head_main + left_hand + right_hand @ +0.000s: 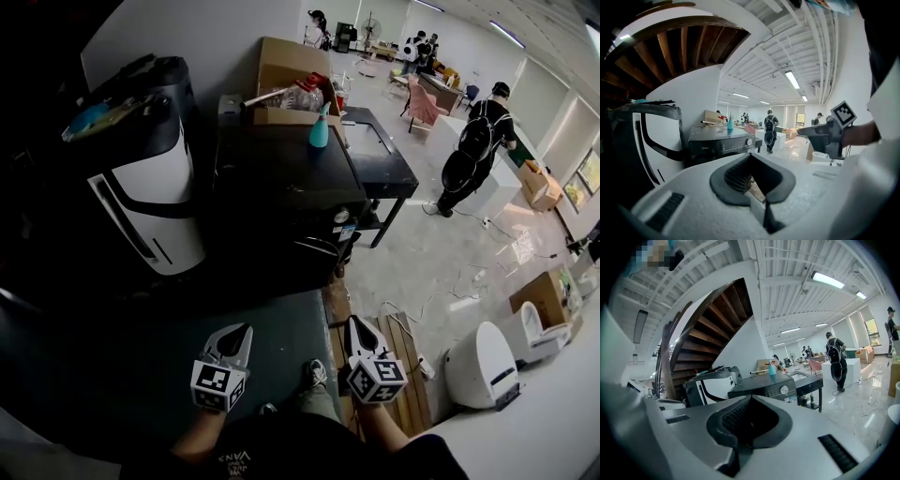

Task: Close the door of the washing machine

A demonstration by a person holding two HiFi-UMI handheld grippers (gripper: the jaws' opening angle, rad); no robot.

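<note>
1. Far left in the head view: tall white-and-black appliance [141, 202] stands under a dark stair, just left of the washing machine.
2. Left gripper [240, 334], low centre-left, held in the person's hand and pointing toward the machines. Jaws are pressed together, nothing between them; the left gripper view confirms the pads meet.
3. Shoe [316, 373] shows on the dark floor mat [281, 323] between the two grippers.
4. Washing machine [281, 178]: black, centre of the head view, well ahead of both grippers, neither one touching it. Both gripper views show its front panel with a round knob [784, 390]. Door is in shadow, so open or closed cannot be told.
5. Teal spray bottle [319, 129] stands upright on the machine's top, at the far edge.
6. Cardboard box [286, 70] sits behind the bottle.
7. Right gripper [355, 325], low centre-right, level with the left one. Jaws are together, empty.
8. Black table [384, 159] is just right of the washing machine.
9. Wooden pallet [405, 361] lies on the floor beside the right gripper.
10. Person with backpack [473, 150] stands on the shiny floor, well apart, back turned.
11. White rounded machine [483, 366] is at the lower right.
</note>
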